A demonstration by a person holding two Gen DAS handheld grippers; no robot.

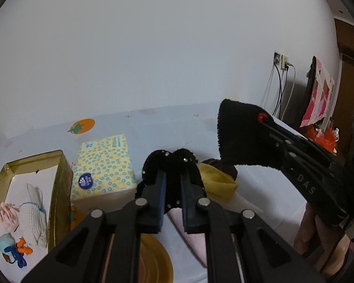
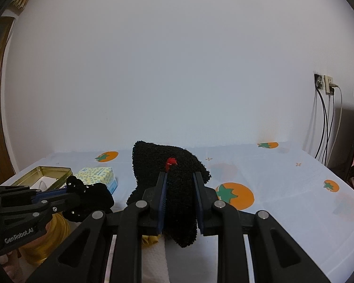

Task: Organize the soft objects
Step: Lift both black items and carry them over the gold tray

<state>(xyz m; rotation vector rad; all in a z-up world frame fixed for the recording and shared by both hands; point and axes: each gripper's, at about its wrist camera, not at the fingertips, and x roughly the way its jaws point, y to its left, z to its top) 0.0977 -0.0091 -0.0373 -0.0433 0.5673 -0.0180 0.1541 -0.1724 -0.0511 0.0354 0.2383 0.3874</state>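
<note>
Our left gripper (image 1: 173, 184) is clamped on a black studded cloth (image 1: 171, 162), held just above the table (image 1: 259, 179). Our right gripper (image 2: 180, 188) pinches a black fuzzy sock (image 2: 170, 162) with a red mark, lifted clear of the table to the right of the left one. Near and below the left gripper lie a yellow cloth (image 1: 218, 180), a dark brown piece (image 1: 224, 165) just behind it and a pink cloth (image 1: 191, 233). To the left stands a tissue pack (image 1: 103, 165), touching a gold tin (image 1: 59, 188). In the tin lie a white knit piece (image 1: 33, 221), a pink cloth bit (image 1: 8, 214) and a blue-and-orange toy (image 1: 13, 247).
</note>
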